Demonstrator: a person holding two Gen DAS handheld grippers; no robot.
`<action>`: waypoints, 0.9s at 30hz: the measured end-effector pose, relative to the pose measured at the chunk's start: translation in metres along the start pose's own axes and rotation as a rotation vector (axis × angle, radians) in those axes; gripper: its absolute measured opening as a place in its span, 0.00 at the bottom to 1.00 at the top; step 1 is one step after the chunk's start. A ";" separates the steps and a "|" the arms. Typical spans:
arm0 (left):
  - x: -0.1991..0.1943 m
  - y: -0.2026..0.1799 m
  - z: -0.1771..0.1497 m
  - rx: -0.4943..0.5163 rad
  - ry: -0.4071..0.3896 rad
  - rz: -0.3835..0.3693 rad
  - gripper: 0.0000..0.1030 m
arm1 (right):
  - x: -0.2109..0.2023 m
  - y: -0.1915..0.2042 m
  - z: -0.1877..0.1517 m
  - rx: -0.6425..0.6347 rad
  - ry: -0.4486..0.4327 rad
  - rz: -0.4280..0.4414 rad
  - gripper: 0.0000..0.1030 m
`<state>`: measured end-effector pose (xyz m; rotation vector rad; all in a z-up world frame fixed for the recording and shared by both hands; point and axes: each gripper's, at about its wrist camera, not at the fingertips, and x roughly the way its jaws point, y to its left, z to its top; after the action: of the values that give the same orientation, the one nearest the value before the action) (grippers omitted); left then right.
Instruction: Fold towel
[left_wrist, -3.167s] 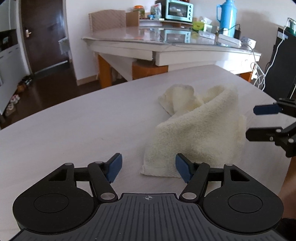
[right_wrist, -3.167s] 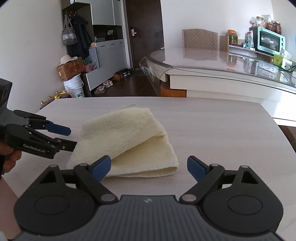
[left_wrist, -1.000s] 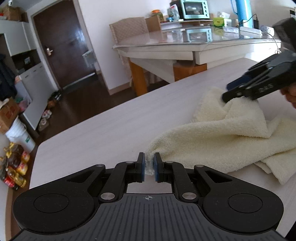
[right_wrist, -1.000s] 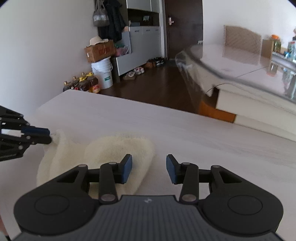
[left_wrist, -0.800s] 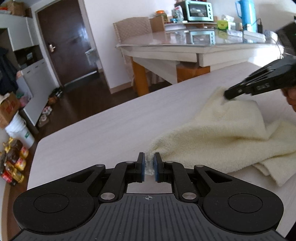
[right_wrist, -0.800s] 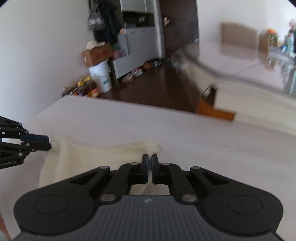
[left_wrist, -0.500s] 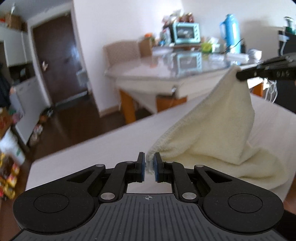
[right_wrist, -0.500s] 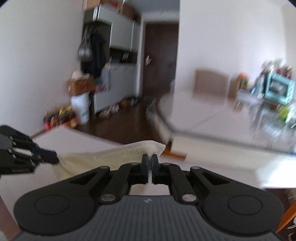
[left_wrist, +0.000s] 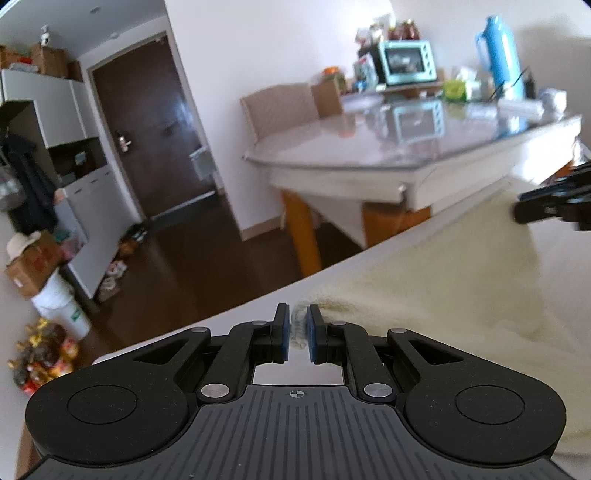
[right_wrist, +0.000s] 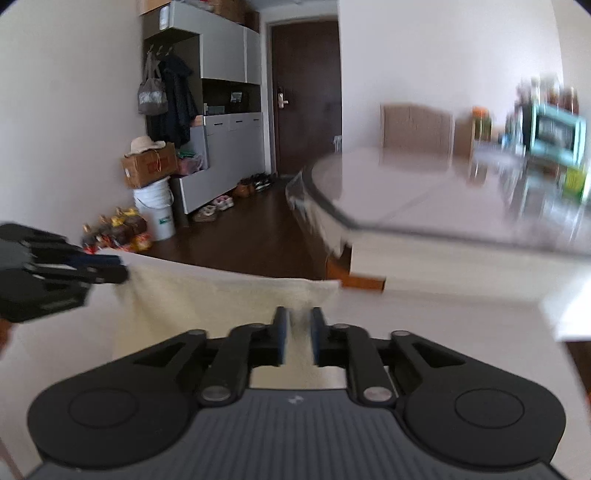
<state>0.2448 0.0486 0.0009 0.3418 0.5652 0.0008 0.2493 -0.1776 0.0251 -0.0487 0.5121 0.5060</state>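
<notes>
A cream towel (left_wrist: 454, 280) is stretched between my two grippers above the white table (left_wrist: 236, 314). My left gripper (left_wrist: 296, 332) is shut on one towel corner, which shows between its blue pads. My right gripper (right_wrist: 297, 334) is shut on the other corner, with the towel (right_wrist: 221, 295) running left from it. In the left wrist view the right gripper (left_wrist: 554, 208) shows at the far right edge, holding the towel's raised end. In the right wrist view the left gripper (right_wrist: 74, 273) shows at the left, pinching the towel's far corner.
A glass-topped dining table (left_wrist: 406, 147) stands behind, with a teal toaster oven (left_wrist: 406, 62) and blue thermos (left_wrist: 500, 51). A chair (left_wrist: 280, 110), dark door (left_wrist: 147, 140), grey cabinet (right_wrist: 229, 140), bucket (right_wrist: 155, 210) and bottles are on the floor side.
Both grippers closed on towel corners, lifted them off the table and moved apart. The towel went from a crumpled heap to a sheet spread taut between them.
</notes>
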 end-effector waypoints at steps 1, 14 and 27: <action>0.015 0.001 0.000 0.003 0.022 0.035 0.11 | -0.004 -0.005 -0.002 0.016 -0.004 -0.006 0.30; -0.050 0.010 -0.031 -0.028 0.020 -0.192 0.42 | -0.032 -0.009 -0.054 0.037 0.090 0.010 0.44; -0.075 -0.046 -0.061 -0.024 0.103 -0.470 0.30 | -0.048 0.004 -0.069 0.042 0.085 0.019 0.49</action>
<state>0.1450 0.0171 -0.0223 0.1800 0.7362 -0.4290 0.1798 -0.2071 -0.0112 -0.0254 0.6065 0.5135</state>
